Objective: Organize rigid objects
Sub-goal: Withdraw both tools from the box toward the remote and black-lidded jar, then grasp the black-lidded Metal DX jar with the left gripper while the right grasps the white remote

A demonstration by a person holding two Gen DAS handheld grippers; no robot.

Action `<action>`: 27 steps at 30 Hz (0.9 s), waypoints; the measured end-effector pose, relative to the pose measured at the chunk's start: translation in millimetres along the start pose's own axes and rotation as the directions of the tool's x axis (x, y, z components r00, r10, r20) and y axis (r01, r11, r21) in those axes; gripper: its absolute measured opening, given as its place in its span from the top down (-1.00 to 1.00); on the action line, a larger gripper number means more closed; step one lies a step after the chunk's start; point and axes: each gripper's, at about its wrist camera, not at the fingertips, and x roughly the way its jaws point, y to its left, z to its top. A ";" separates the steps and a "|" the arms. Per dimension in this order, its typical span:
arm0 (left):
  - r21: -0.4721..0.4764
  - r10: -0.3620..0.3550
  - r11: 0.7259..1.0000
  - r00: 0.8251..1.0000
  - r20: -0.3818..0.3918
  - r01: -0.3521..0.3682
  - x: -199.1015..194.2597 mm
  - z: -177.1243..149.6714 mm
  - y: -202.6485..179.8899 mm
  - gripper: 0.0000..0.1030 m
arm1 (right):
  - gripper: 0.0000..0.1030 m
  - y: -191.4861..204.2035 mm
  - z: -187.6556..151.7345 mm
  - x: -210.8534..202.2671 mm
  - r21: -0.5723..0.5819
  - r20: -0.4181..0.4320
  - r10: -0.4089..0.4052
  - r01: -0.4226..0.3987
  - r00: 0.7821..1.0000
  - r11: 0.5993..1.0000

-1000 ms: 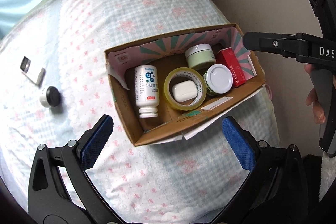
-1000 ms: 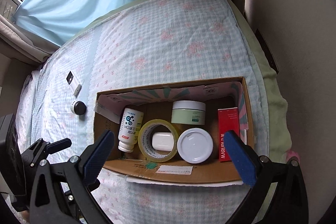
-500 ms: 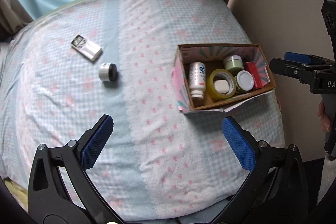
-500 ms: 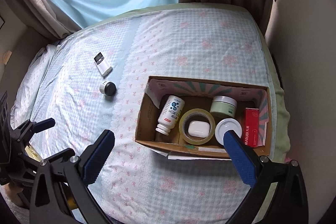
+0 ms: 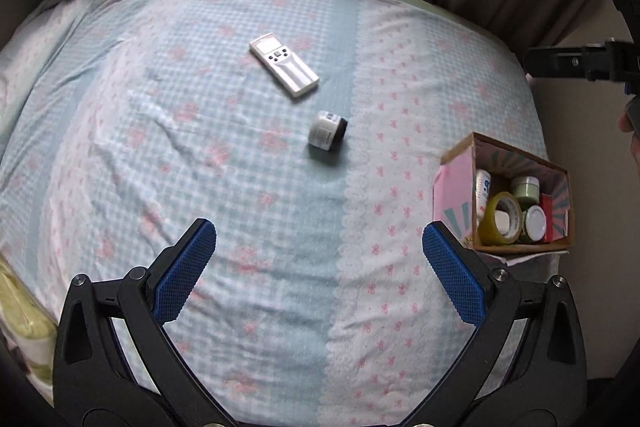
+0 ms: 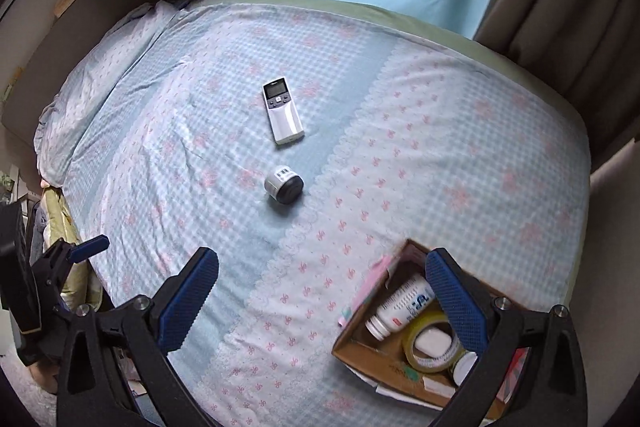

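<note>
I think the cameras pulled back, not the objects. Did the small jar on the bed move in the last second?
No. The jar lies just below the remote, left of the box, as before.

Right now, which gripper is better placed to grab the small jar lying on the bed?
Probably the left. Both the left gripper and the right gripper are open and empty, but the small jar sits almost centred ahead of the left one, while the right hangs partly over the cardboard box.
</note>
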 end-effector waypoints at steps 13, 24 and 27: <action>-0.033 0.003 0.999 1.000 -0.010 -0.004 108.6 45.9 13.7 -0.99 | -1.00 44.6 164.1 135.6 -0.129 -0.185 0.080 -0.104 0.979 0.986; 0.026 -0.015 1.000 0.999 0.035 0.014 225.2 51.8 -9.6 -0.93 | -1.00 65.9 200.0 287.6 -0.265 -0.342 -0.025 -0.070 0.940 0.962; 0.049 0.003 0.999 0.998 0.064 -0.006 242.7 52.3 -15.6 -0.87 | -1.00 67.9 199.9 321.2 -0.268 -0.377 -0.066 -0.041 0.924 0.962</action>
